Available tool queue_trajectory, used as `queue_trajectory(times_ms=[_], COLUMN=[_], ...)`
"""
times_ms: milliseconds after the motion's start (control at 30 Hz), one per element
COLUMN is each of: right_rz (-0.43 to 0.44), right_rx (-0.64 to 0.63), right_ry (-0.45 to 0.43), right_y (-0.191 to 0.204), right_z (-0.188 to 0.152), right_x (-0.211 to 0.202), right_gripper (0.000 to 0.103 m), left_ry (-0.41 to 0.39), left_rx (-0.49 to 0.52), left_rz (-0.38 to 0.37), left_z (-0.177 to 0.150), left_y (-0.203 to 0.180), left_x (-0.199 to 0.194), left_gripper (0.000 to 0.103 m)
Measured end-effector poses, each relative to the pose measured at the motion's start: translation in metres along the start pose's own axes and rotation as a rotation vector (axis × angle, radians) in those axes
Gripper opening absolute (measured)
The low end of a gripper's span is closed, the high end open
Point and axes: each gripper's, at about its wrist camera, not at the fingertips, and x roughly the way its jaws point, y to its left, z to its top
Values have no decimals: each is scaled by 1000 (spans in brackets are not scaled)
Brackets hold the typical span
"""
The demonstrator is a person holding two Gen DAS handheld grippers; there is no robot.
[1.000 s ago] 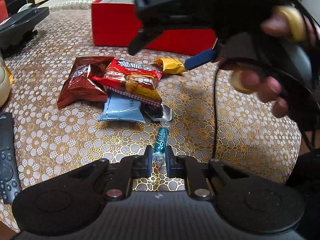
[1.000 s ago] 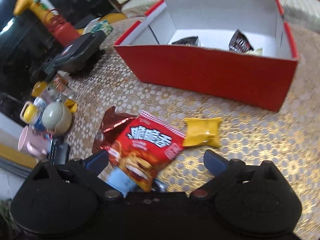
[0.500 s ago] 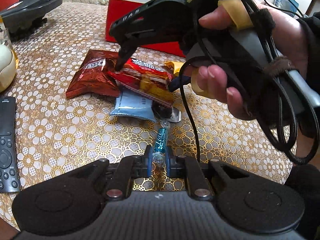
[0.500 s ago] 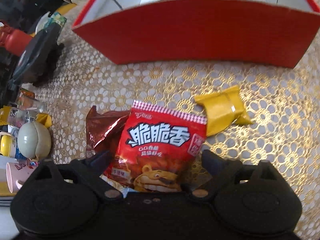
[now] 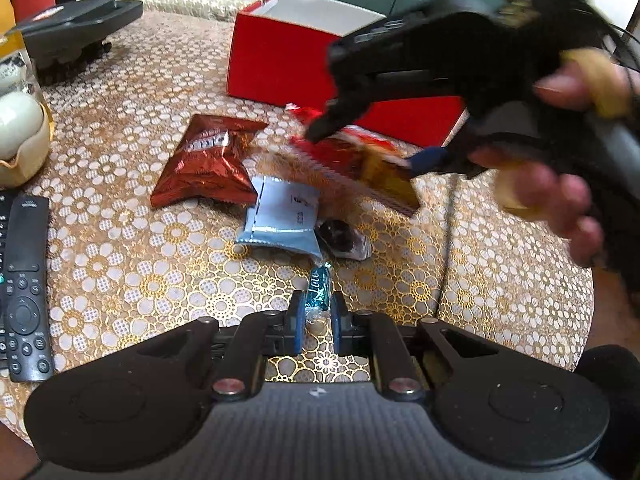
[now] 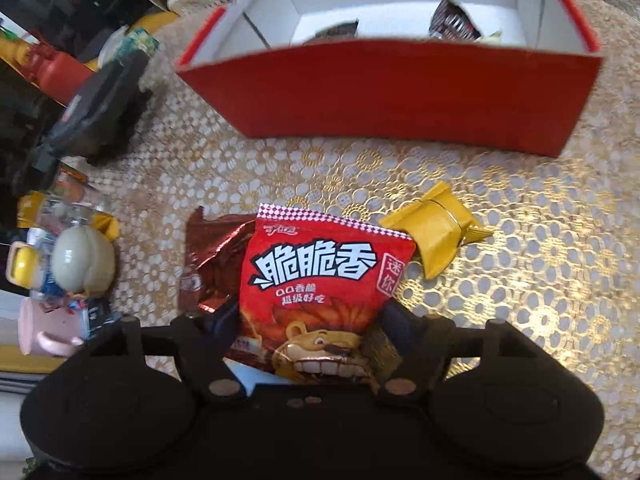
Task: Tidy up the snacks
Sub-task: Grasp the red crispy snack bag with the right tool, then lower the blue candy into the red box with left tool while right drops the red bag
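Red packet: crisp snack bag (image 6: 320,280) sits between your right tool (image 6: 308,320) pads, its lower half inside the jaws, top edge pointing ahead toward the red box (image 6: 392,92).
Right tool state: jaws closing on the bag's sides; the pads look to be meeting the foil, full grip not certain.
Handling: light, puffy, slippery film with brittle contents, so squeeze gently, low on the side seams.
Left tool state: left tool (image 5: 316,320) is clamped tight on the blue wrapped candy (image 5: 318,292), just ahead of its tips, low over the counter (image 5: 120,264).
Ahead of right tool: yellow candy (image 6: 434,232), beside the bag.
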Motion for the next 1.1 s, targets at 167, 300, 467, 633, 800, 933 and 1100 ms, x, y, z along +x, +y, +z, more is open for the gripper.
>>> queue_trajectory(times_ms=[167,300,467,633,800,933,1100], right_rz=[30,30,19,-3,-32,-65,-114], right_rx=[-50,-97,-124,-168,-201,-237,-301], right_ry=[-42,-92,-152,-207,-253,-278,-303], right_y=[-7,-14,-25,-34,-41,-44,-47], right_z=[-4,-4,4,17,40,63,93], right_x=[-38,-68,-93,-114,-126,-127,-118], right_gripper=[73,73,73,73,73,73,73], left_ry=[-16,-54,-102,-167,-236,-265,-275], left_rx=[-3,2,27,69,120,157,174], left_rz=[29,39,44,66,81,111,141], left_z=[1,9,31,63,110,150,197], left_y=[-5,-12,-21,-33,-46,-54,-59], left_x=[-7,-19,-33,-46,-50,-39,-16], left_gripper=[13,13,13,13,13,13,13])
